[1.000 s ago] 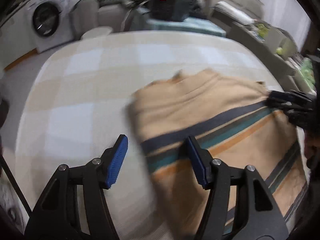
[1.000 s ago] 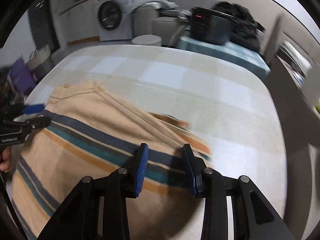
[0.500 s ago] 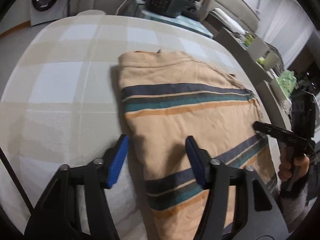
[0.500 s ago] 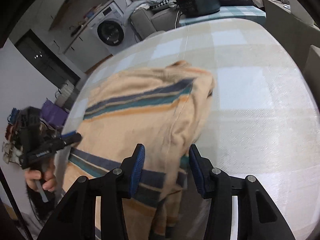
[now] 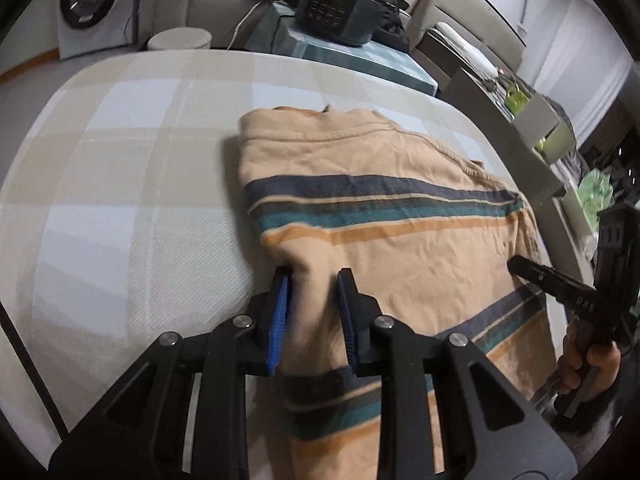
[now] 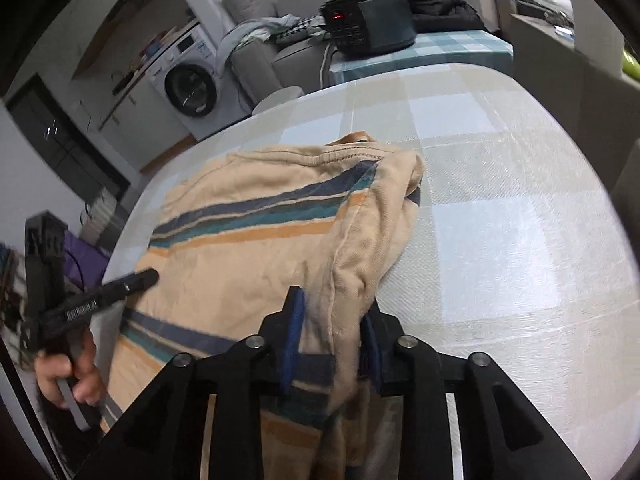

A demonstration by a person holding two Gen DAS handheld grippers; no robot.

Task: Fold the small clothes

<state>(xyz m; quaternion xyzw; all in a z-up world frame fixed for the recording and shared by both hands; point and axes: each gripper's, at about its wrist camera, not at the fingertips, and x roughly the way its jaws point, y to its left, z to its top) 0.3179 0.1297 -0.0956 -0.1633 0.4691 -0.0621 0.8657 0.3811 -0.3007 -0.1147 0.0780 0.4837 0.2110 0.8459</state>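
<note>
Your tan knit shirt with navy, teal and orange stripes point(image 5: 400, 184) lies on the cream-and-white checked tablecloth point(image 5: 120, 160), its collar end towards the far edge and its hem end towards you.

Your left gripper point(image 5: 313, 300), black with blue pads, has its jaws narrow and closing. A raised fold of the shirt's left edge stands between them, and both pads appear to press against the cloth. The bunched fabric rises in a ridge just ahead of the fingertips.

Your right gripper point(image 6: 332, 320) is likewise narrow and closing. A thick gather of the shirt's right edge sits between its pads, with cloth draped over and hanging below the fingers. From the left wrist view you can see this gripper point(image 5: 560, 292) at the shirt's right side, with your hand point(image 5: 588, 368) on its handle.

Beyond the table stand a black appliance with a red display point(image 5: 340, 8) on a teal checked cloth and a white washing machine point(image 6: 188, 88).
</note>
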